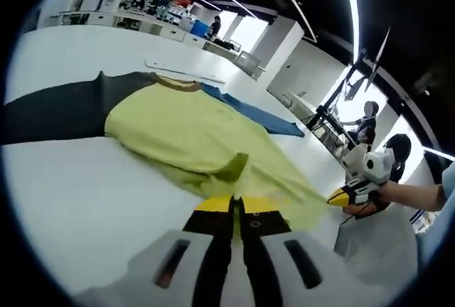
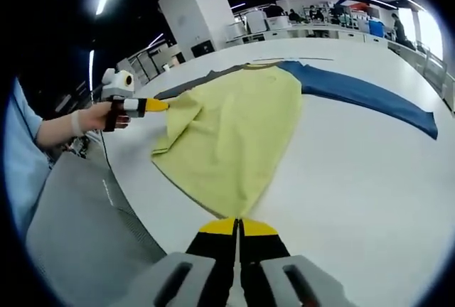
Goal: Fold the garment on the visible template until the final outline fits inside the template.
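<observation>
Left gripper (image 1: 235,204): yellow-tipped black fingers (image 1: 213,205) pressed together, clamping a raised fold of the yellow-green fabric T-shirt (image 1: 192,133); in the right gripper view it enters from the left, held in a person's hand (image 2: 92,117), its tip at the shirt's edge. Right gripper (image 2: 238,227): fingers (image 2: 259,229) closed on the shirt's near hem corner; it also appears at the right of the left gripper view (image 1: 346,195). Shirt: spread on the white desk (image 1: 78,193), brown collar (image 1: 174,84) at the far end, one dark grey sleeve (image 1: 53,111), one blue sleeve (image 2: 362,94), both laid flat outward. Background: office desks, ceiling light strips.
</observation>
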Demonstrator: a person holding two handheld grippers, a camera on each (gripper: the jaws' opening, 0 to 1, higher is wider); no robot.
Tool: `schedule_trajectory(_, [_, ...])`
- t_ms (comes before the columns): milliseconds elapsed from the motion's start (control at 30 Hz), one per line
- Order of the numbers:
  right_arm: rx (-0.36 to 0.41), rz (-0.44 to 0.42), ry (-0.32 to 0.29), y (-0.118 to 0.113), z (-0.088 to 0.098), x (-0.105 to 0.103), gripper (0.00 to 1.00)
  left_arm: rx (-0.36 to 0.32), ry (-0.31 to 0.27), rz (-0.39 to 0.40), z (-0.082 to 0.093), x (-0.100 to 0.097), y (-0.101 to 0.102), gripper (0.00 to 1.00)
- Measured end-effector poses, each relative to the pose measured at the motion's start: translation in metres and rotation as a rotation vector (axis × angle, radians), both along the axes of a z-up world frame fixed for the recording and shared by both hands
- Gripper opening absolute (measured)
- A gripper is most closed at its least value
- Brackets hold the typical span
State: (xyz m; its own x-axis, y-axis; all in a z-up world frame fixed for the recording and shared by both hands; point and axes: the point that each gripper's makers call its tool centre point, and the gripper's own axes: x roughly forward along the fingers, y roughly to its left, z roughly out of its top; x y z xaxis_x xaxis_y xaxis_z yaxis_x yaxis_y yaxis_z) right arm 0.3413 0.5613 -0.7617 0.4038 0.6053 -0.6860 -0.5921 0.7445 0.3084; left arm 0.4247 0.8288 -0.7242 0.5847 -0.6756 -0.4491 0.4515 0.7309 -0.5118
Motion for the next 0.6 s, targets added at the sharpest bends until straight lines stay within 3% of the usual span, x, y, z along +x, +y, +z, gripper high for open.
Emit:
schedule_trajectory(233, [-0.013, 0.010, -0.002, -0.001, 0.000, 0.001, 0.00, 0.027, 0.018, 0.113, -0.005, -0.028, 0.052, 0.00])
schedule_trajectory(433, [-0.019, 0.015, -0.001, -0.002, 0.003, 0.000, 0.00, 0.037, 0.045, 0.150, -0.009, -0.054, 0.069, 0.00])
schedule_trajectory(600, [-0.025, 0.012, 0.001, -0.005, 0.003, 0.001, 0.00, 0.088, 0.073, 0.143, -0.018, -0.076, 0.081, 0.00])
